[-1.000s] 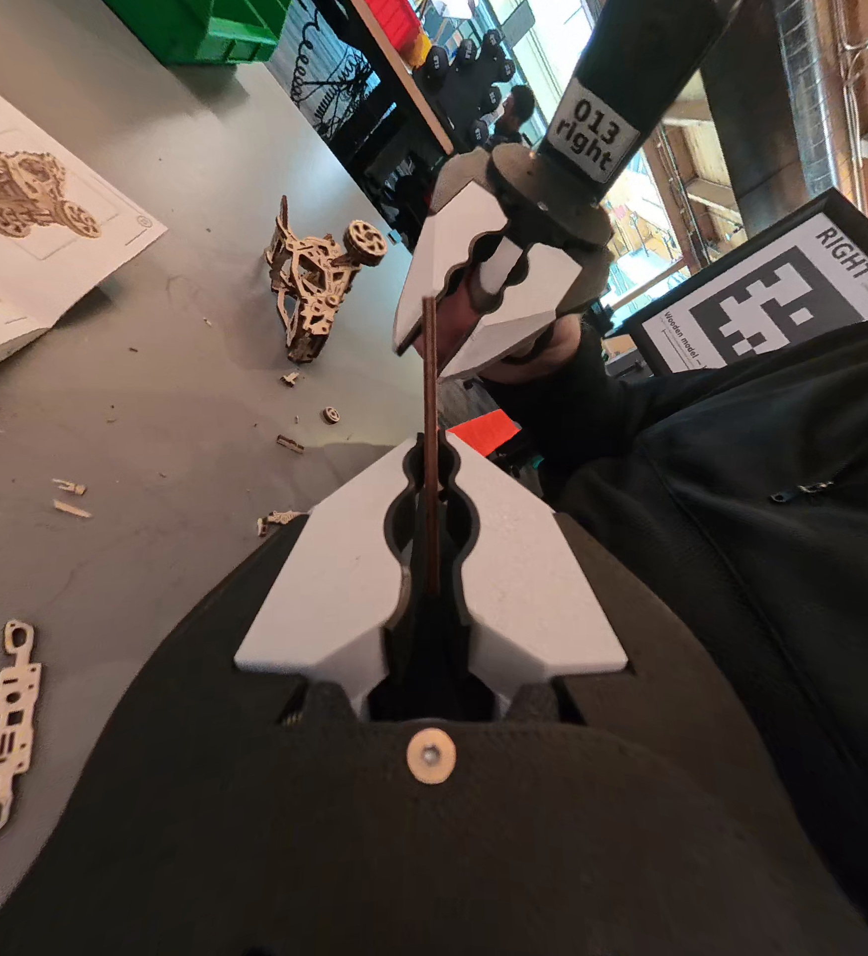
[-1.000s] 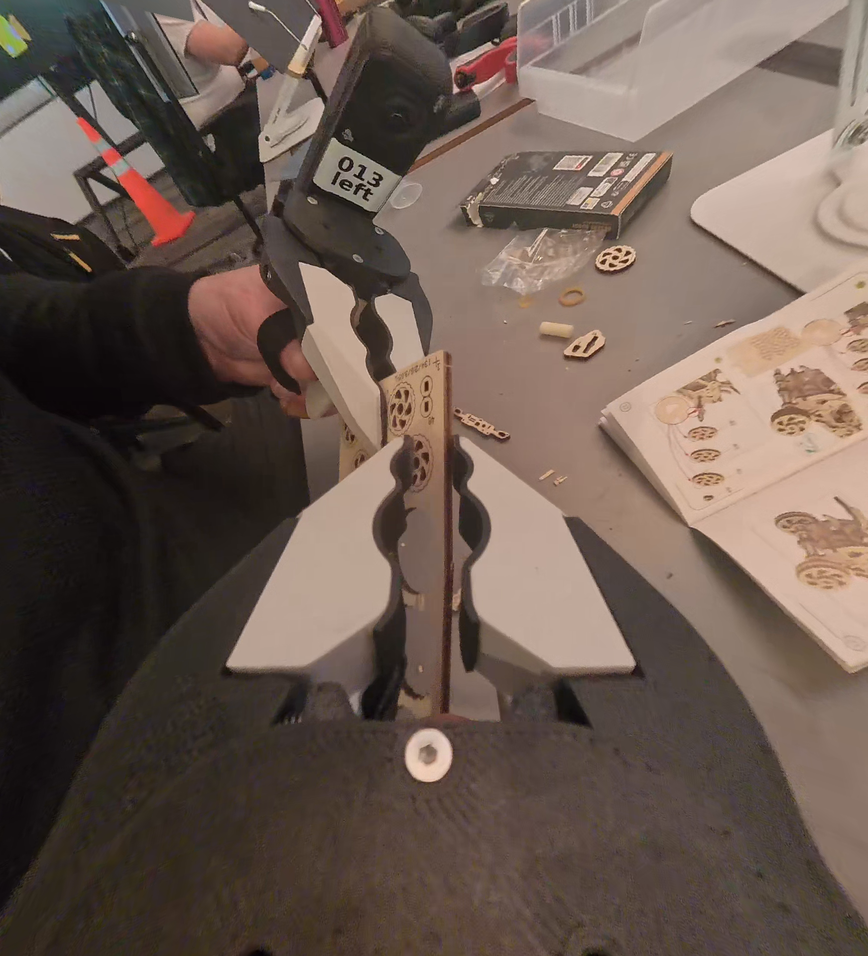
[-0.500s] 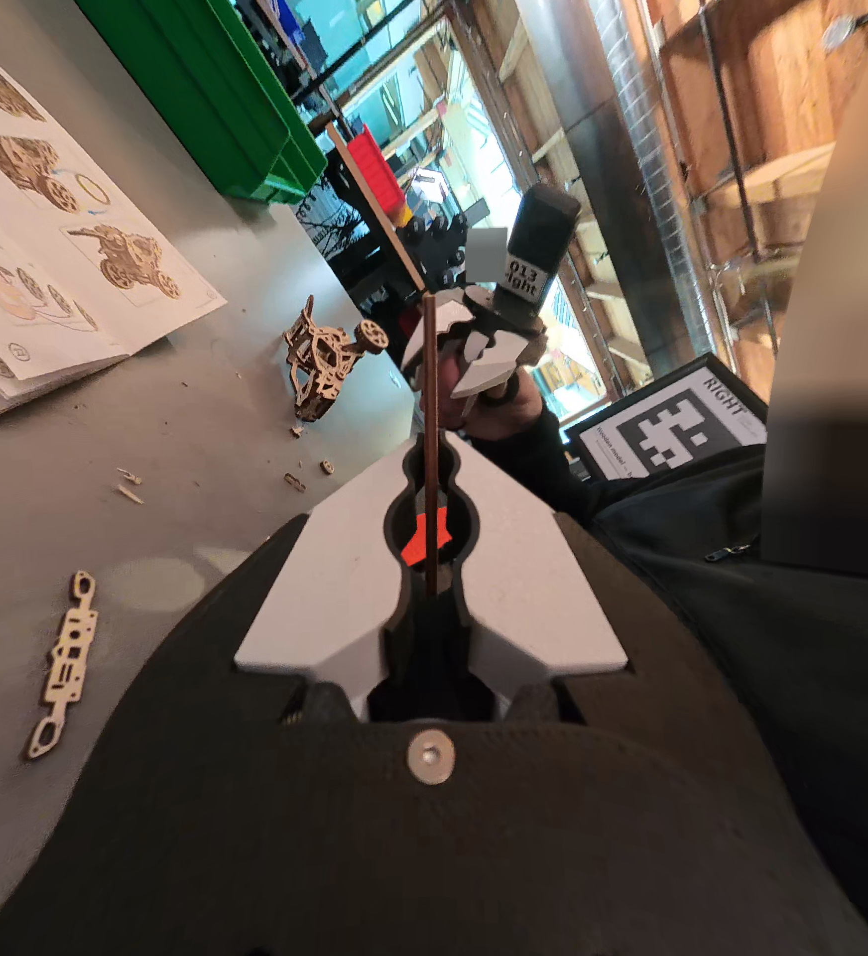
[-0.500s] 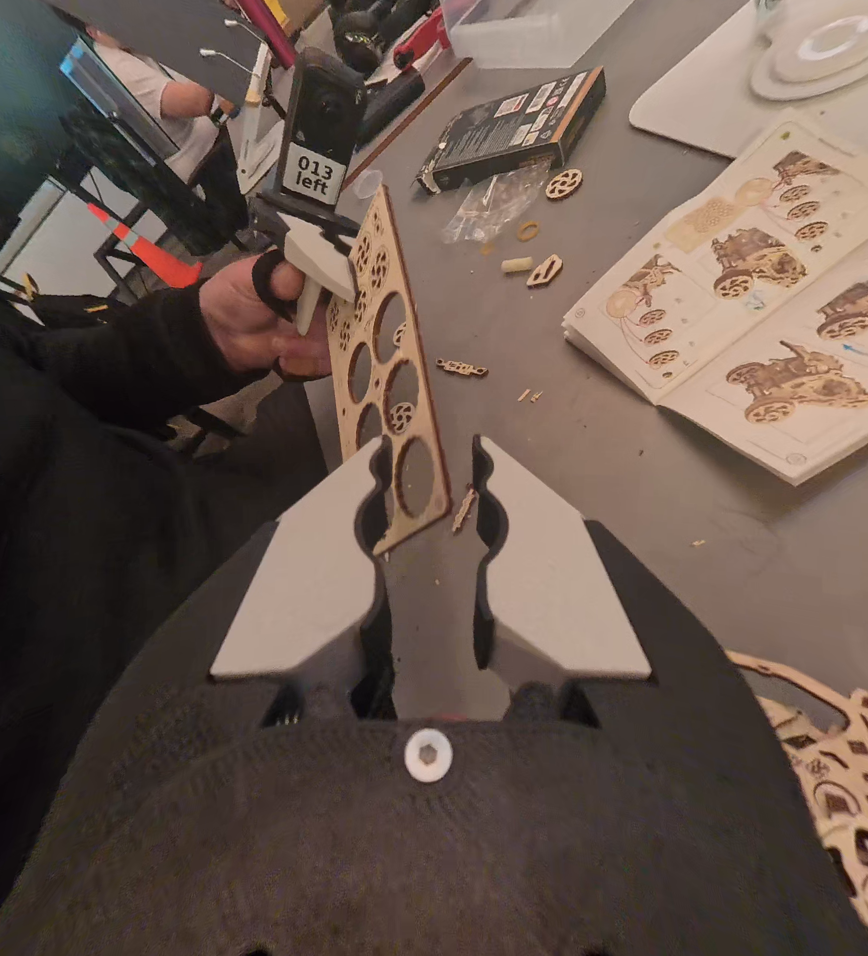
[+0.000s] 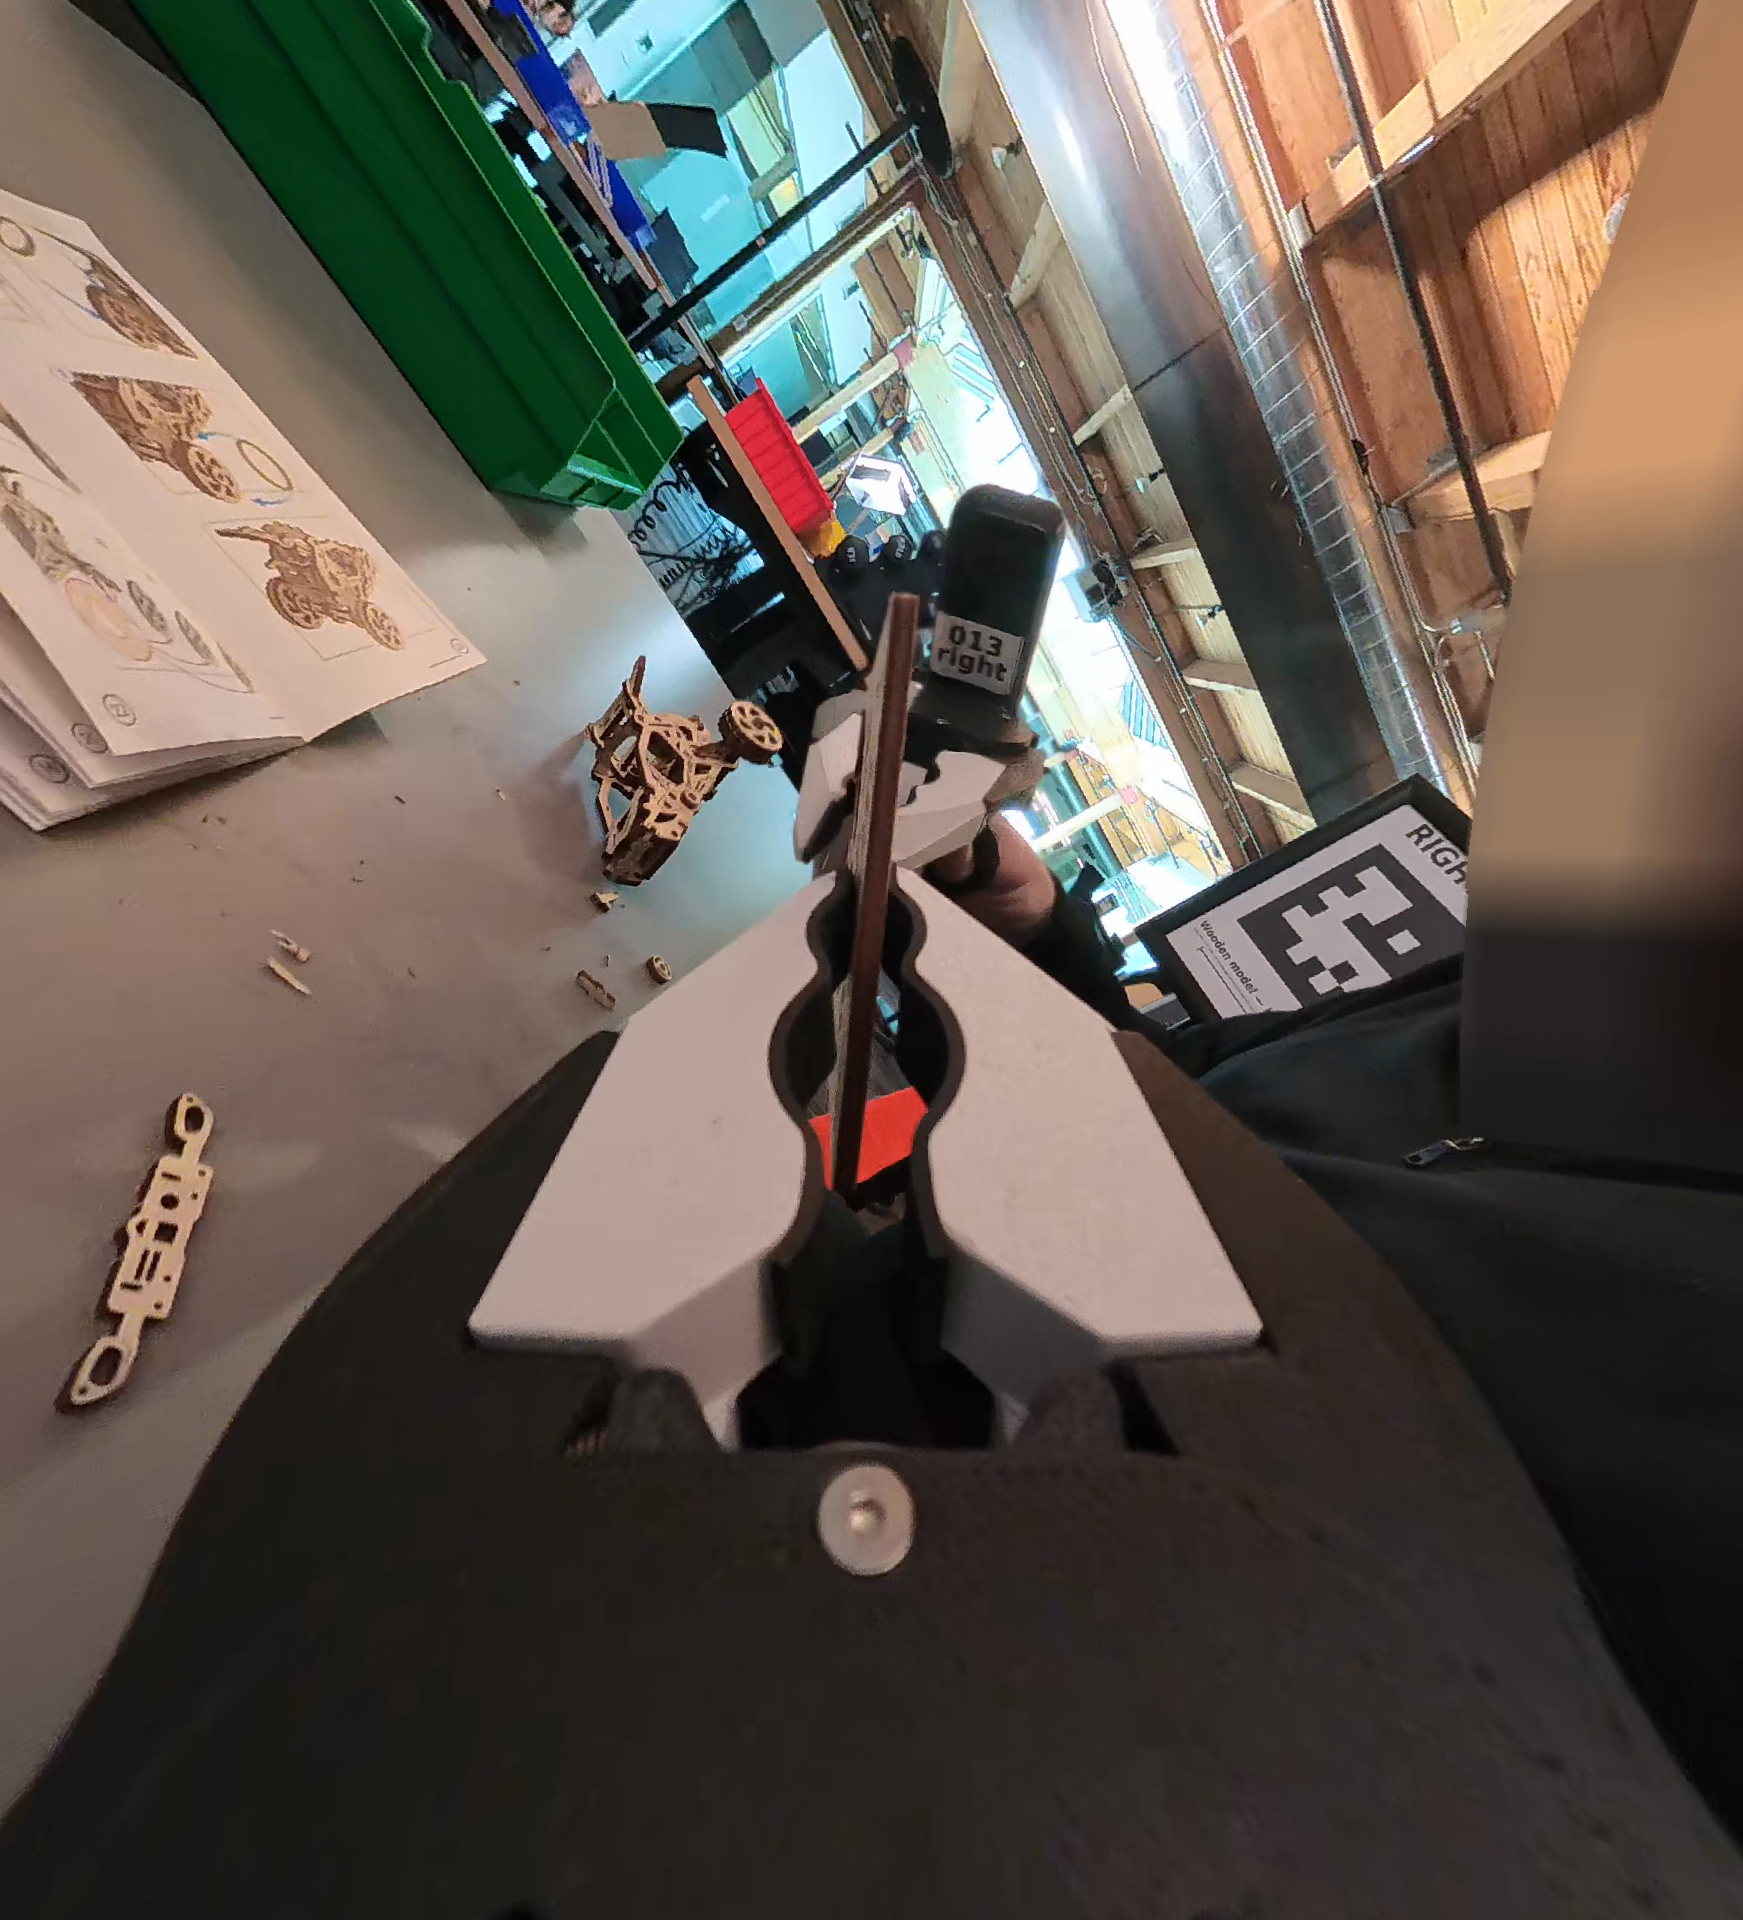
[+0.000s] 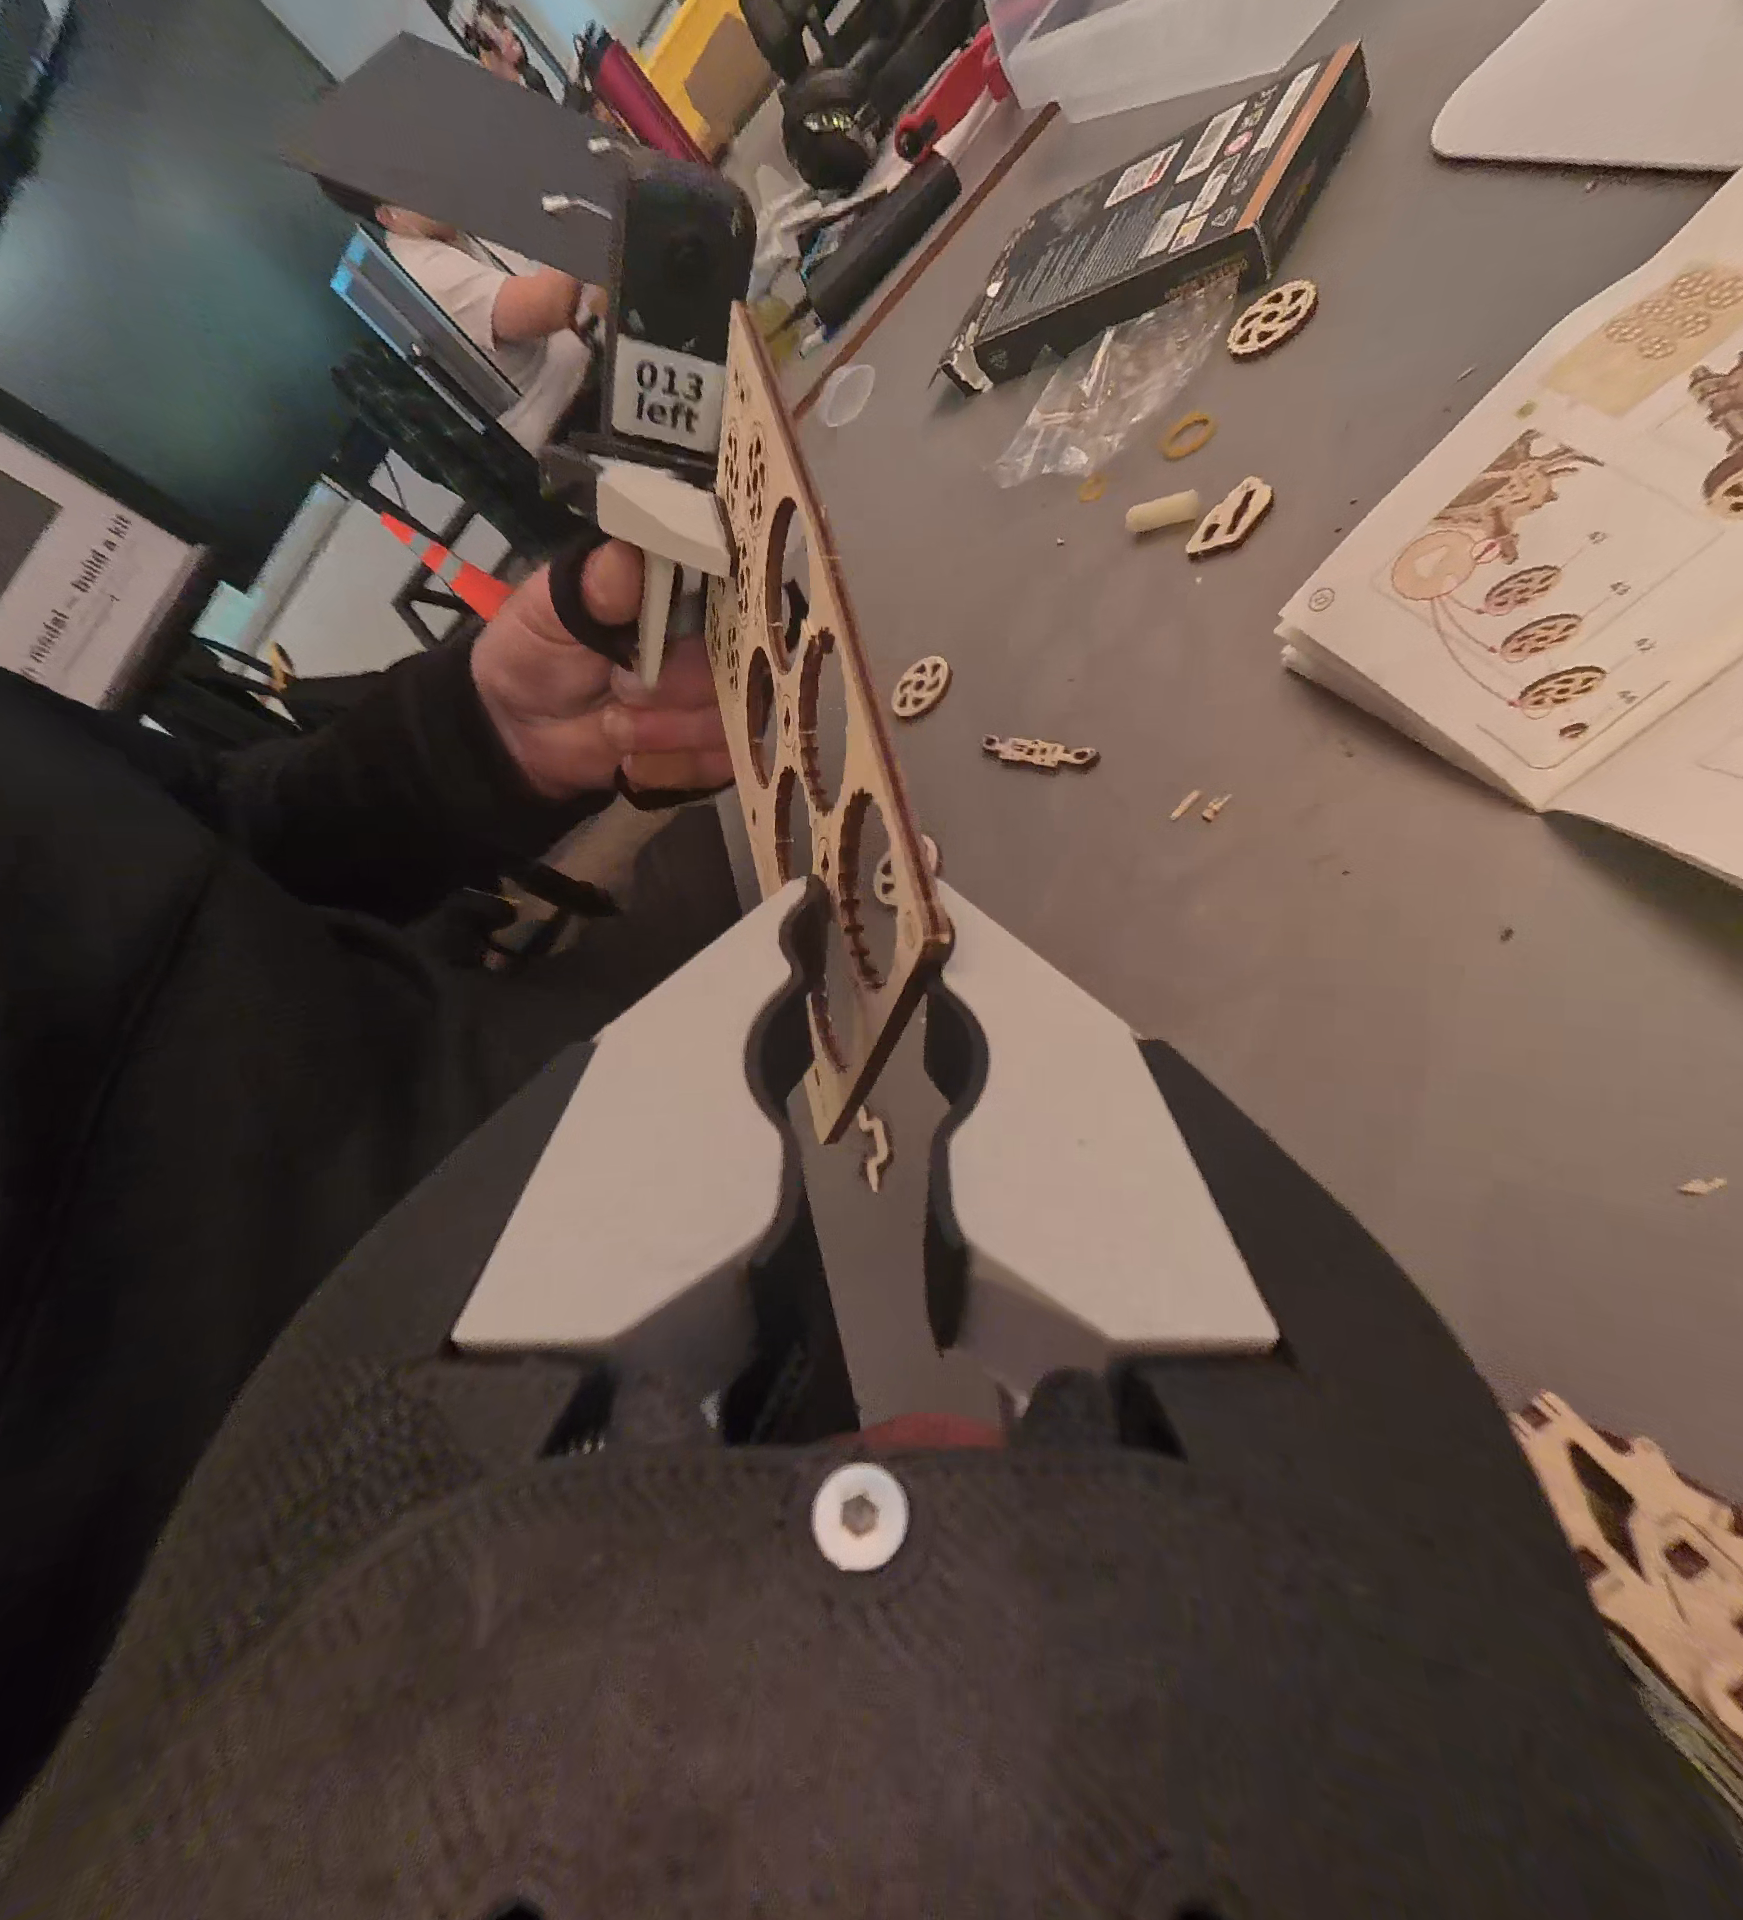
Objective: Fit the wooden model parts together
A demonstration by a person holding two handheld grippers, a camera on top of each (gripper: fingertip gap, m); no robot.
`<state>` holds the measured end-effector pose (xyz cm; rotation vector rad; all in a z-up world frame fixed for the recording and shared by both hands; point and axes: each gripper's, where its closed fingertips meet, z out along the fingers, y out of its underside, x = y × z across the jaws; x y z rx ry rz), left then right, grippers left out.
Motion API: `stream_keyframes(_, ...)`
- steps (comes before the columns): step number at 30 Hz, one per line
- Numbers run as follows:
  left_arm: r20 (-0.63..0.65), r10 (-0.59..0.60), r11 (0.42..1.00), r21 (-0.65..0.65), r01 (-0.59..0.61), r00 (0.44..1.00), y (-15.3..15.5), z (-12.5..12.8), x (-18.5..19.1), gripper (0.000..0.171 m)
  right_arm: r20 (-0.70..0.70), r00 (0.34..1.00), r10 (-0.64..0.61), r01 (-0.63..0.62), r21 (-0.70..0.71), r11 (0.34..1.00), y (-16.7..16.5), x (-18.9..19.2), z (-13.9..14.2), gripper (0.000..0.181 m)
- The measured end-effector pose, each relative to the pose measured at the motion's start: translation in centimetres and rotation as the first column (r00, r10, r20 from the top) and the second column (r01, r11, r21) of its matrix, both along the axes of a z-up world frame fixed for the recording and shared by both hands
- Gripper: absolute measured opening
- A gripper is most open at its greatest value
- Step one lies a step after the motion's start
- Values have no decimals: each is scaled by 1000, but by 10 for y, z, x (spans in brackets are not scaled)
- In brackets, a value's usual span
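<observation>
In the left wrist view the wooden sheet [image 5: 872, 894] shows only its thin dark edge, so its cut-outs are hidden there. A blurred patch covers the upper right of this view. The right gripper [image 5: 882, 821] is partly hidden behind the sheet's edge, and from here I cannot tell how its fingers stand. In the right wrist view a second sheet [image 6: 1698, 1590] is cut off at the lower right corner.

The table [image 6: 1314, 935] is grey and carries small wood chips. To the right of the right gripper [image 6: 872, 935] lies an open booklet [image 6: 1594, 644]. Farther ahead are a dark box [image 6: 1158, 218], a clear bag [image 6: 1106, 384], loose wheels [image 6: 1272, 320] and a small flat strip [image 6: 1040, 750]. In the left wrist view a half-built model [image 5: 664, 784] stands ahead and to the left of the left gripper [image 5: 867, 904], near a green crate [image 5: 451, 260]. Behind it are shelves and wooden beams.

The left gripper is pressed together on the sheet and holds it in the air, edge-on between the fingers. A hand [image 6: 576, 675] in a black sleeve grips its handle, and the sheet stands tilted. The right gripper's fingers are spread, and the lower corner of the sheet sits in the gap between them. Whether the fingertips touch the sheet I cannot tell.
</observation>
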<state>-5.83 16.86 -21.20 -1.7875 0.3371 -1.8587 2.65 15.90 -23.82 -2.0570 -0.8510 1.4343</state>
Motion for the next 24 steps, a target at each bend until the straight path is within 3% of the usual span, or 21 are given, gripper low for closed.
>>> stream_keyframes(9,-5,79,997,28,-79,997,-6,-1,-10,1,-97,994,-49,44,-57,997,4,-12,2,7)
stream_keyframes(17,-76,184,982,69,-179,980,-7,-15,-14,2,16,995,-98,99,-7,995,11,-17,-19,7)
stream_keyframes(20,-169,177,982,101,-161,970,-16,-29,-1,5,149,975,-164,154,80,985,22,-12,-44,3)
stream_keyframes(22,-180,247,967,109,-231,952,-6,-34,-10,1,101,985,-141,138,36,990,19,-14,-41,3)
stream_keyframes(24,-135,245,969,62,-239,960,-3,-36,-14,1,133,983,-130,123,56,991,16,-20,-47,3)
